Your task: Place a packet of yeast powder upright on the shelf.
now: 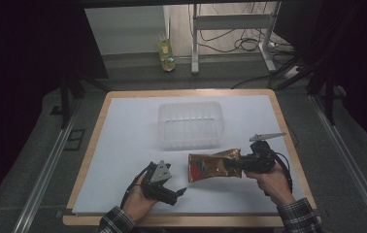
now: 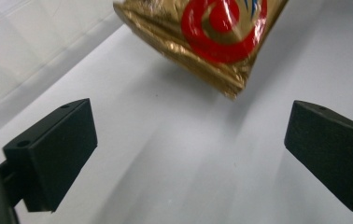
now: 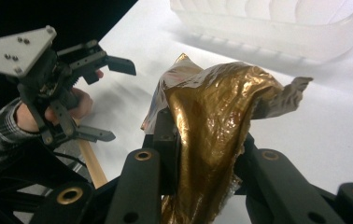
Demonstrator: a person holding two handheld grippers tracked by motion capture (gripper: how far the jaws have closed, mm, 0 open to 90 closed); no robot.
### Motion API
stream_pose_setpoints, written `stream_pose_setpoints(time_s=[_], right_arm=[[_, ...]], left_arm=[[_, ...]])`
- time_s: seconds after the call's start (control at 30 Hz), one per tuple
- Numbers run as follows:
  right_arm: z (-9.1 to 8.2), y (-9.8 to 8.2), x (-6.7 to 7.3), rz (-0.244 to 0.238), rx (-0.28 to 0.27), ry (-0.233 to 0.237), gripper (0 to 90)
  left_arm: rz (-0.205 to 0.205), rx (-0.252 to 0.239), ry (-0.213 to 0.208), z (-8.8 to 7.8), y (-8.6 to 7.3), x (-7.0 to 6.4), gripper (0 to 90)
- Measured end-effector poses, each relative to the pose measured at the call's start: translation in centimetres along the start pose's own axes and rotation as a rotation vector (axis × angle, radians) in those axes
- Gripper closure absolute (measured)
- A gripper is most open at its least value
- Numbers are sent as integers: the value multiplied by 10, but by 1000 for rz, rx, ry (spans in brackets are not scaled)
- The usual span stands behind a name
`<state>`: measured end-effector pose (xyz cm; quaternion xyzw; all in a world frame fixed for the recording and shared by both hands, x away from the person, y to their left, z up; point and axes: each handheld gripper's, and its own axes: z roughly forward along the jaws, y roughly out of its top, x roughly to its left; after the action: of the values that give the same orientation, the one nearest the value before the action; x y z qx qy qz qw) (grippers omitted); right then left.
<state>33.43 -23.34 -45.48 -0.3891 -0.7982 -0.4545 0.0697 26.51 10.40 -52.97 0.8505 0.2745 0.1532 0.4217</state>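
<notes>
A gold foil bag (image 1: 211, 165) with a red swirl mark hangs just above the white sheet, right of centre. My right gripper (image 1: 237, 165) is shut on the bag's right end; in the right gripper view the crumpled foil (image 3: 212, 126) is pinched between the jaws. My left gripper (image 1: 180, 192) is open near the front edge, left of the bag and apart from it. Its two black pads (image 2: 53, 149) stand wide apart with only bare sheet between them, and the bag's lower corner (image 2: 212, 42) hangs ahead. The left gripper (image 3: 104, 100) also appears in the right gripper view, jaws spread.
A clear plastic tub (image 1: 189, 124) stands on the white sheet (image 1: 123, 145) behind the bag, towards the middle back. The sheet covers a wooden table (image 1: 101, 114). A bottle (image 1: 166, 52) and metal frame legs stand on the floor beyond the table.
</notes>
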Motion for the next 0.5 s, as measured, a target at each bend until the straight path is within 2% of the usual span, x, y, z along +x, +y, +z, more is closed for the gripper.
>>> stream_pose_setpoints(time_s=[0.33,0.5], right_arm=[[-3,12,1,12,-20,15,723],[-3,20,0,29,-28,20,724]], left_arm=[[10,-28,9,-10,-7,0,5],[23,-22,14,-9,-7,0,5]])
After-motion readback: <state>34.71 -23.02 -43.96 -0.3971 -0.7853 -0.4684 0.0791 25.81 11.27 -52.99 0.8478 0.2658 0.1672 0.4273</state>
